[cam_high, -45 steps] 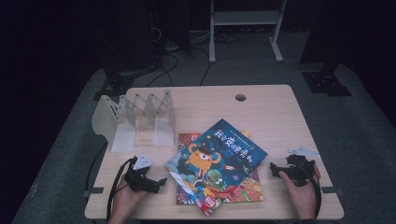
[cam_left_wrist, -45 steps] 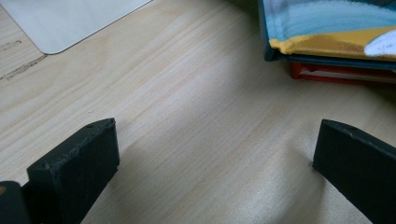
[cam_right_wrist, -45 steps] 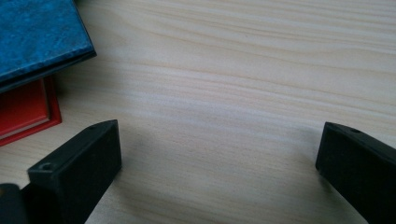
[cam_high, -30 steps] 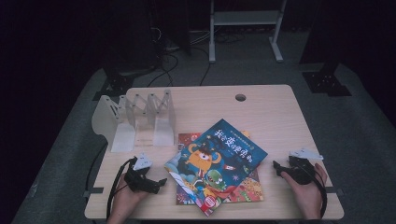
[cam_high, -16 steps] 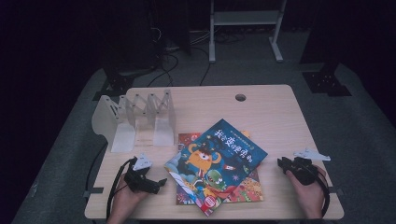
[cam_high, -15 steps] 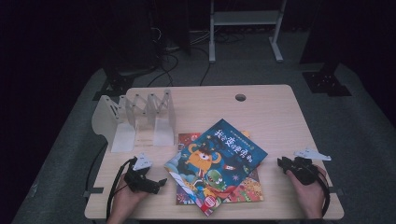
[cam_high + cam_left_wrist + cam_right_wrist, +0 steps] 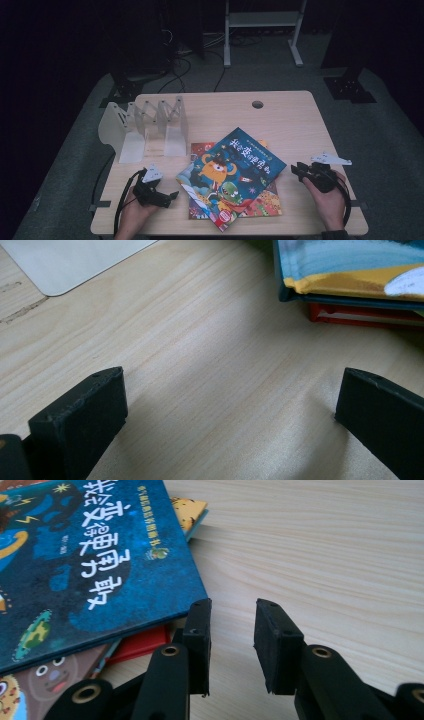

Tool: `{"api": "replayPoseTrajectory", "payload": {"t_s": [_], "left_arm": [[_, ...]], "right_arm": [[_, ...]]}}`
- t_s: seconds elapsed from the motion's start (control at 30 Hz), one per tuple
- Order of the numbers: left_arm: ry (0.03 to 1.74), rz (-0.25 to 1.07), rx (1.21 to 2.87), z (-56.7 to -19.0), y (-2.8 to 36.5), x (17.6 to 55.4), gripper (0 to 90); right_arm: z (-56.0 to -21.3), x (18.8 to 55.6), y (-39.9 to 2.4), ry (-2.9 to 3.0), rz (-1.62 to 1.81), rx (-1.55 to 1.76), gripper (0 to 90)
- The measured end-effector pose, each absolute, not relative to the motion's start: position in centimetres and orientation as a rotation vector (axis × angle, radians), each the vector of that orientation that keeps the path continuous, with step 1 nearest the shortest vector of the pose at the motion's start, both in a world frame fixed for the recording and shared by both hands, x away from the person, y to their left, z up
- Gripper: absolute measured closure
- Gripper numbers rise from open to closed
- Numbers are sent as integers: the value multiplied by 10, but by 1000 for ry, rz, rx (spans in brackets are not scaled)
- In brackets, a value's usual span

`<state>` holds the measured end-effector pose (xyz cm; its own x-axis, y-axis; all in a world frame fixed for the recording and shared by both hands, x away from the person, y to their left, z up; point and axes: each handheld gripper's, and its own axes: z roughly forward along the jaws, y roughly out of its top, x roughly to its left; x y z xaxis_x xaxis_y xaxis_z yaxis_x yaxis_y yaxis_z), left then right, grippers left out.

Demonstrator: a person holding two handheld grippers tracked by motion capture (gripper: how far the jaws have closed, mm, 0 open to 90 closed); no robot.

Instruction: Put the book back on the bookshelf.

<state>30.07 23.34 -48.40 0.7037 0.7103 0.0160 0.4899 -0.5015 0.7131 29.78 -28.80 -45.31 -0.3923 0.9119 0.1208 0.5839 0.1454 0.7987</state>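
A person sits at the near edge of a wooden desk (image 7: pixel 300 125), a two-jaw gripper in each hand. A loose pile of picture books lies near the middle of the near edge, the blue book (image 7: pixel 235 167) on top, turned askew, with a red book (image 7: pixel 360 315) and others fanned out beneath it. A white folding rack (image 7: pixel 145 127) stands toward the far left corner of the desk.

The left gripper (image 7: pixel 167 197) rests low on the desk close to the near left corner, just left of the pile and apart from it. Its jaws stand wide apart with only bare wood between them; the left gripper view shows the stacked book edges ahead.

The right gripper (image 7: pixel 298 170) lies toward the near right corner, its tips pointing at the right edge of the blue book (image 7: pixel 90 560). Its jaws have just been closing and then eased slightly apart; a narrow gap remains and nothing sits between them. In the right gripper view one jaw stands just beside the book's corner; whether it touches cannot be told.
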Motion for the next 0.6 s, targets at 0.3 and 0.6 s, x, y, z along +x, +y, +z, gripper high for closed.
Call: {"api": "replayPoseTrajectory", "payload": {"t_s": [0.3, 0.6], "left_arm": [[910, 402, 2204, -484, 233, 301, 0], [910, 402, 2204, -484, 233, 301, 0]], "right_arm": [[-456, 304, -279, 2086, 1134, 1413, 706], [-459, 310, -273, 2103, 1121, 1409, 702]]}}
